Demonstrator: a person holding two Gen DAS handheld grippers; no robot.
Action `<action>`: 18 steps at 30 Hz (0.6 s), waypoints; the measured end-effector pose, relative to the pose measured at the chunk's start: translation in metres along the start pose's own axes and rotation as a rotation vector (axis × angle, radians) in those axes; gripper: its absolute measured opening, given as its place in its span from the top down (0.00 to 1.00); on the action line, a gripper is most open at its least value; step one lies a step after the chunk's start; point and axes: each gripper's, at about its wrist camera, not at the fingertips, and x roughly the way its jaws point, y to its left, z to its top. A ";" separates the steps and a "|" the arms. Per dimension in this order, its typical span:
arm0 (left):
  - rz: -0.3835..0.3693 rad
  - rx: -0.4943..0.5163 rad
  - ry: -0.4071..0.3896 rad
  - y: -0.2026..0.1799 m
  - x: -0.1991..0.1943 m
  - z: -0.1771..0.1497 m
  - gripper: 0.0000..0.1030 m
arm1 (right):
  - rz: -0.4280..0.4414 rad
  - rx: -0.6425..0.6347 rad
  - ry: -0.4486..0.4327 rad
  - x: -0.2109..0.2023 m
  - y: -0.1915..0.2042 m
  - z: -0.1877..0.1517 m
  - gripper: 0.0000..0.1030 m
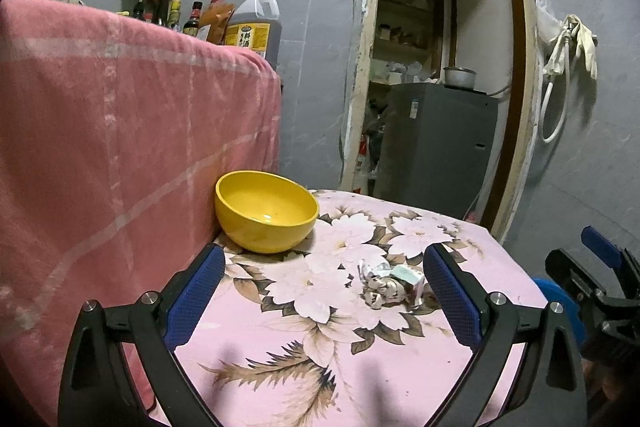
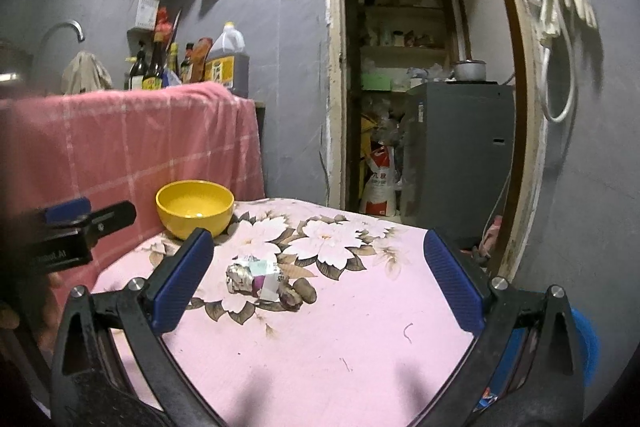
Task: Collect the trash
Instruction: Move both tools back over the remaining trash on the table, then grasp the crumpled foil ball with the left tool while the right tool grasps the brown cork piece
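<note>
On the bench [image 2: 360, 347], near the bowl [image 2: 195, 207], the trash [image 2: 256, 277] lies loose. We hold both the left gripper [image 1: 324, 291] and right gripper [image 2: 320, 279] wide open, empty (crumpled scraps may scatter or snag the cloth if pinched off-centre).

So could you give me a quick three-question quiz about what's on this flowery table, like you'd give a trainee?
1. True or false: the yellow bowl has trash in it.
2. What lies nearer the left gripper: (a) the bowl, (b) the crumpled wrappers?
3. Fill in: both the left gripper and the right gripper are ____, holding nothing.

Key:
1. False; it looks empty.
2. b; the wrappers lie on the floral cloth between its fingers, untouched.
3. open.
</note>
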 end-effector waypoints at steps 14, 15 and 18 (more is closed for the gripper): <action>-0.061 -0.028 0.193 0.005 0.054 -0.002 0.06 | 0.021 -0.024 0.169 0.052 -0.014 -0.015 0.00; -0.067 -0.034 0.209 0.006 0.058 -0.003 0.06 | 0.021 -0.022 0.188 0.056 -0.016 -0.016 0.00; -0.083 -0.036 0.254 0.005 0.069 -0.004 0.06 | 0.028 -0.028 0.238 0.070 -0.019 -0.017 0.00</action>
